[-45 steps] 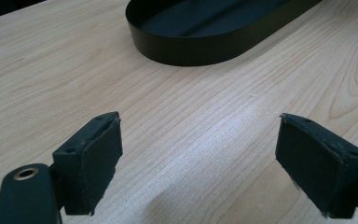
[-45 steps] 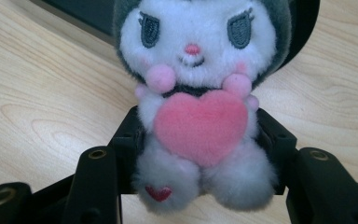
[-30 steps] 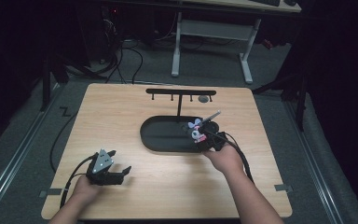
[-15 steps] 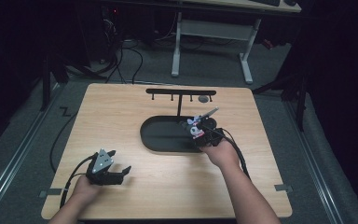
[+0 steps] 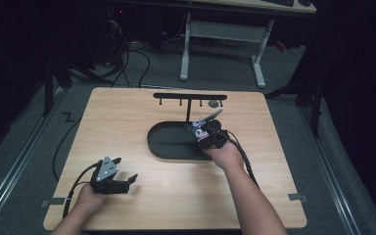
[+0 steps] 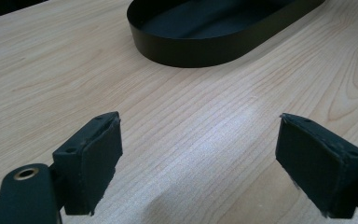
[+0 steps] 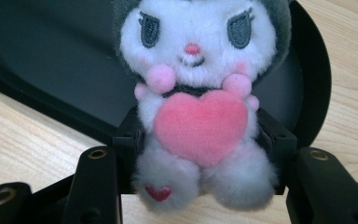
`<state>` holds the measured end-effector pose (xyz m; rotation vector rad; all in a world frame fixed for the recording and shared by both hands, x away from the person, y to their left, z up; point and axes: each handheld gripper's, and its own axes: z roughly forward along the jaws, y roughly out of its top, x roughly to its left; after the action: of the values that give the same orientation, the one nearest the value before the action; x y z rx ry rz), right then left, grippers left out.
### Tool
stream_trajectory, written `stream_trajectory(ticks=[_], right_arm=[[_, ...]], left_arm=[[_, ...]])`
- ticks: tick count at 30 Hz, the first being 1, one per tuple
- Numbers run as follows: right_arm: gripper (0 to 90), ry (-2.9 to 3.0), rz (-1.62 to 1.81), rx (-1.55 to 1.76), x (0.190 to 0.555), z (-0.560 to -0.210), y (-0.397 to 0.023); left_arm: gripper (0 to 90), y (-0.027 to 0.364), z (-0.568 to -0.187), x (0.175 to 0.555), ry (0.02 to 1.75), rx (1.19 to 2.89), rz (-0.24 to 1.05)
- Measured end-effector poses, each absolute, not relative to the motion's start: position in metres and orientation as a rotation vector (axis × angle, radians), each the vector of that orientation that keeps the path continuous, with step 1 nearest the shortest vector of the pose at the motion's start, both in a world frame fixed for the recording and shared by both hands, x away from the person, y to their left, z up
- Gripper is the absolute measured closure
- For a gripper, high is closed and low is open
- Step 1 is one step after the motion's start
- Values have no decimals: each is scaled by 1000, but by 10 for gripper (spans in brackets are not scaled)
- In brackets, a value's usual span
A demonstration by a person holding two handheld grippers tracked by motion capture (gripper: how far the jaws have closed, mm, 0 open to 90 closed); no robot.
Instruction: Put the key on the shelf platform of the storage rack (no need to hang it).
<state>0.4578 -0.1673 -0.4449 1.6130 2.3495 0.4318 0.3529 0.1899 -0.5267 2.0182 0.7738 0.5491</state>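
**Plush toy gripped over the right end of the tray**

Starting at the left, I have the left gripper (image 5: 127,180) resting low on the wooden table (image 5: 127,122), near its front left corner, with my hand behind it. Its jaws stand wide apart with nothing between them; in the left gripper view I see only bare wood grain between the pads (image 6: 98,158).

Further along, toward the middle of the table, lies the black oval tray (image 5: 169,142). Behind it stands a low black rack (image 5: 190,97) with small hooks.

On the right, the right gripper (image 5: 200,131) sits at the tray's right end, its jaws clamped on the plush toy (image 7: 198,112). The right gripper view shows the pads pressing the toy's sides at body level. The toy is white and grey, hugging a pink heart, facing the camera, with the tray's dark floor behind it.
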Motion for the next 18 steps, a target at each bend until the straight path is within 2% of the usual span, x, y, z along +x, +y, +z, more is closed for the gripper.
stream_trajectory(ticks=[18], right_arm=[[470,2335,422,1653,475,-457,-167]], left_arm=[[154,191,-527,353,778,2013,547]])
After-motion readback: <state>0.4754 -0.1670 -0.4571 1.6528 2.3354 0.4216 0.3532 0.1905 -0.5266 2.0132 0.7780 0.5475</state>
